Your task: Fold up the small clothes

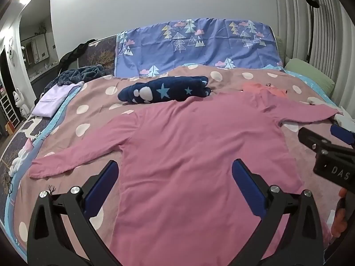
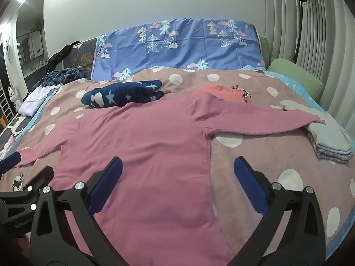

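A pink long-sleeved shirt [image 1: 195,146] lies flat on the polka-dot bedspread [image 1: 93,102], sleeves spread to both sides, hem toward me. It also shows in the right wrist view [image 2: 142,146]. My left gripper [image 1: 175,170] is open and empty, its jaws astride the shirt's left body edge near the hem. My right gripper [image 2: 177,168] is open and empty above the shirt's right side edge. The right gripper also shows at the right edge of the left wrist view [image 1: 319,139], and the left gripper shows at the left edge of the right wrist view [image 2: 26,177].
A folded navy star-patterned garment [image 1: 164,90] lies beyond the shirt's left shoulder. An orange garment [image 2: 224,93] lies beyond the collar. A stack of folded clothes [image 2: 330,139] sits by the right sleeve end. A lilac folded cloth [image 1: 53,99] lies far left. A green pillow [image 2: 295,77] sits far right.
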Tool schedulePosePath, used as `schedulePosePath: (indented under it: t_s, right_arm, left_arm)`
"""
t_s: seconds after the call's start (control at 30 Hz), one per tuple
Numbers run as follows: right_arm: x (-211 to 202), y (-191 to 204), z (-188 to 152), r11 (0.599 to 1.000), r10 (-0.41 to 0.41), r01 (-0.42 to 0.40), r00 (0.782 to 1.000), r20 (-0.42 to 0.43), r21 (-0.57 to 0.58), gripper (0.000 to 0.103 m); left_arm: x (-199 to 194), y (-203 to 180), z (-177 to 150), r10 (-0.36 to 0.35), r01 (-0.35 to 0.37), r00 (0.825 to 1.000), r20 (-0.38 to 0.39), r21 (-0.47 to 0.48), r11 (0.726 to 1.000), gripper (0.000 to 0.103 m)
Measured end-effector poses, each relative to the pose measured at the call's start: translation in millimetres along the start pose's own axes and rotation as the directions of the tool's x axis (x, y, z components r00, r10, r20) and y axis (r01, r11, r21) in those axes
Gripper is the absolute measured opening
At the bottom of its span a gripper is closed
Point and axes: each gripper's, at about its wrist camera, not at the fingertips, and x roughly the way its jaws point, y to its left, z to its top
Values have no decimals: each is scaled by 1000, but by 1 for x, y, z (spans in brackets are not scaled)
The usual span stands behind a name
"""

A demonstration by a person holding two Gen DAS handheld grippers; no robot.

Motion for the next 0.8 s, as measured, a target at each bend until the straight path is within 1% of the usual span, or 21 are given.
schedulePosePath:
  t_s: [0.3, 0.43, 0.63, 0.7, 0.8]
  right_arm:
    - [1, 15, -2, 1000, 9, -10, 1000, -15, -26, 101]
    - [1, 18, -3, 1000, 6, -6, 1000, -14, -30, 101]
    - [1, 22, -3, 999, -10, 10, 1000, 4, -35, 101]
    - [0, 24, -2, 999, -16, 16, 1000, 8, -39, 101]
    - [1, 25, -2, 999, -17, 17, 1000, 5, -39, 101]
  left_arm:
    - [4, 12, -3, -8, 8, 1000, -14, -25, 1000, 102]
    - [4, 12, -6, -27, 27, 1000, 1, -19, 999, 102]
    - [-2, 14, -3, -58, 59, 997, 52, -22, 998, 102]
    - [-1, 14, -3, -72, 74, 996, 53, -23, 997, 102]
    - [1, 15, -3, -70, 71, 996, 48, -29, 997, 102]
